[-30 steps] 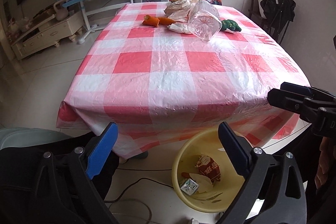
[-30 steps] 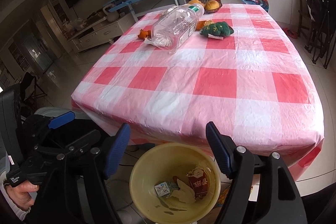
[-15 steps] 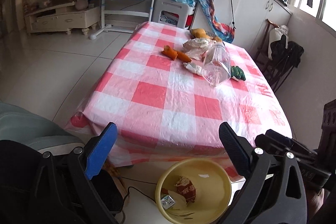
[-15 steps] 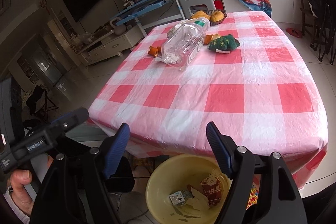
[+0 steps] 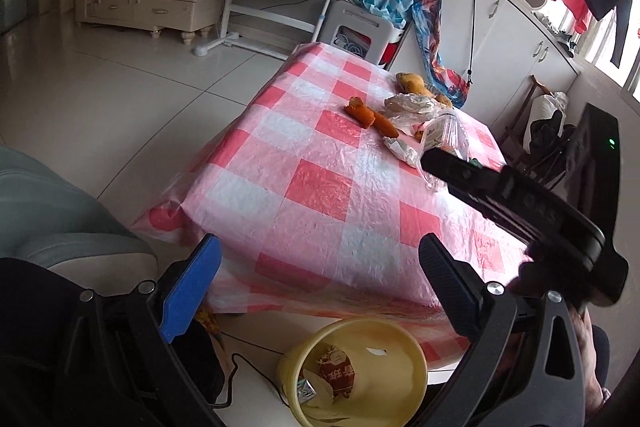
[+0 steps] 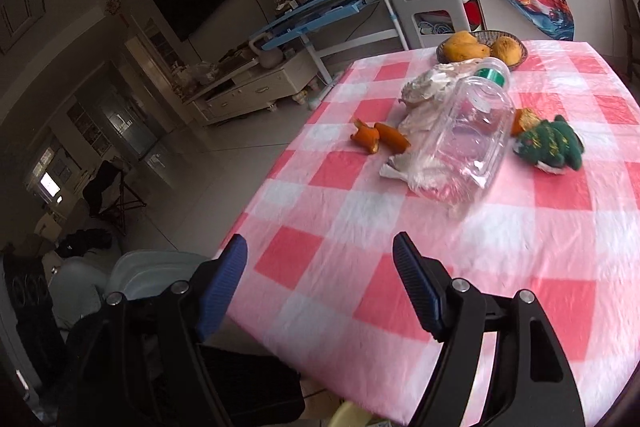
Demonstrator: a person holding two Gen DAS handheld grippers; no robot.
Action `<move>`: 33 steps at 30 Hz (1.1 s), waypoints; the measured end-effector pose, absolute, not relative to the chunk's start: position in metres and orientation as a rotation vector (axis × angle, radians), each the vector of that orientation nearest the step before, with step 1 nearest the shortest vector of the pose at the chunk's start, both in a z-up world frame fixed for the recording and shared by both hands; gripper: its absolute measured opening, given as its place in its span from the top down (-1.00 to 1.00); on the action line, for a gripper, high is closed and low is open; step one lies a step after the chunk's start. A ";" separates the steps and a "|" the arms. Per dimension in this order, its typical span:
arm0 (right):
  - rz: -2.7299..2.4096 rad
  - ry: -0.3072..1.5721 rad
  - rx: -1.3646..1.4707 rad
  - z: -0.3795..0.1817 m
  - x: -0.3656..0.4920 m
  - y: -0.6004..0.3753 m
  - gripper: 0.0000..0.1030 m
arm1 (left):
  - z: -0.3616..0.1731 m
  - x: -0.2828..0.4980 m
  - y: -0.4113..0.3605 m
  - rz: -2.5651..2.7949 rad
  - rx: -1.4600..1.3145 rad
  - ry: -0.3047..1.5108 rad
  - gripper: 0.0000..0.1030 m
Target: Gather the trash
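The left gripper point(image 5: 316, 283) is open and empty, above a yellow bin point(image 5: 404, 347) holding wrappers on the floor by the table point(image 5: 320, 195). The right gripper point(image 6: 320, 283), also open and empty, hangs over the near table edge. Farther on lie orange peels point(image 6: 378, 139), a clear bottle point(image 6: 468, 139) on crumpled paper point(image 6: 400, 169), and a green wrapper point(image 6: 552, 147).

The left gripper point(image 5: 316, 291) points forward and down, its two fingers spread wide with nothing between them. The right gripper point(image 6: 320, 287) likewise stands wide and bare, and in the left wrist view it reaches past the left one's right finger.
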State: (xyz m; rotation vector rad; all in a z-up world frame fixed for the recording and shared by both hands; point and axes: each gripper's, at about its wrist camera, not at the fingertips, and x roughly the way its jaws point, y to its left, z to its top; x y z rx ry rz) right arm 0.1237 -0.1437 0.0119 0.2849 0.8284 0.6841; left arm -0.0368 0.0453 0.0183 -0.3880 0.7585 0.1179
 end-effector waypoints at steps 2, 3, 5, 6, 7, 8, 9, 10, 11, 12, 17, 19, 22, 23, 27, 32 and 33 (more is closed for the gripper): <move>0.667 0.836 0.283 0.009 0.139 -0.142 -0.40 | 0.017 -0.035 0.047 0.120 -0.396 0.766 -0.85; 0.667 0.836 0.283 0.009 0.139 -0.142 -0.40 | 0.016 -0.033 0.047 0.119 -0.398 0.774 -0.85; 0.611 0.843 0.261 0.008 0.149 -0.150 -0.40 | 0.013 -0.030 0.048 0.116 -0.407 0.785 -0.85; 0.565 0.855 0.243 0.007 0.153 -0.157 -0.40 | 0.012 -0.029 0.048 0.116 -0.412 0.789 -0.85; 0.521 0.859 0.243 0.007 0.154 -0.168 -0.40 | 0.012 -0.027 0.049 0.118 -0.416 0.792 -0.85; 0.475 0.862 0.245 0.008 0.154 -0.180 -0.40 | 0.011 -0.026 0.049 0.120 -0.421 0.794 -0.85; 0.422 0.856 0.226 0.011 0.153 -0.189 -0.40 | 0.011 -0.025 0.049 0.121 -0.425 0.795 -0.85; 0.389 0.827 0.216 0.016 0.149 -0.198 -0.41 | 0.010 -0.024 0.050 0.123 -0.429 0.795 -0.85; 0.368 0.797 0.211 0.022 0.145 -0.206 -0.41 | 0.010 -0.023 0.050 0.124 -0.431 0.795 -0.85; 0.354 0.762 0.197 0.030 0.142 -0.209 -0.41 | 0.010 -0.021 0.049 0.123 -0.431 0.797 -0.85; 0.431 0.600 -0.024 0.067 0.129 -0.176 -0.43 | 0.017 -0.016 0.053 0.128 -0.419 0.792 -0.85; 0.543 0.599 -0.062 0.067 0.133 -0.162 -0.49 | 0.022 -0.015 0.057 0.142 -0.419 0.782 -0.85; 0.692 0.741 -0.132 0.044 0.154 -0.137 -0.50 | 0.030 -0.011 0.068 0.159 -0.436 0.770 -0.85; 0.710 0.774 -0.149 0.034 0.160 -0.133 -0.50 | 0.032 -0.008 0.071 0.162 -0.439 0.771 -0.85; 0.733 0.834 -0.211 0.011 0.183 -0.123 -0.39 | 0.042 0.015 0.076 0.155 -0.413 0.789 -0.85; 0.656 0.779 -0.467 0.006 0.177 -0.107 -0.31 | 0.043 0.070 0.067 0.122 -0.331 0.838 -0.85; 0.630 0.744 -0.551 0.003 0.171 -0.104 -0.30 | 0.042 0.083 0.065 0.113 -0.329 0.847 -0.85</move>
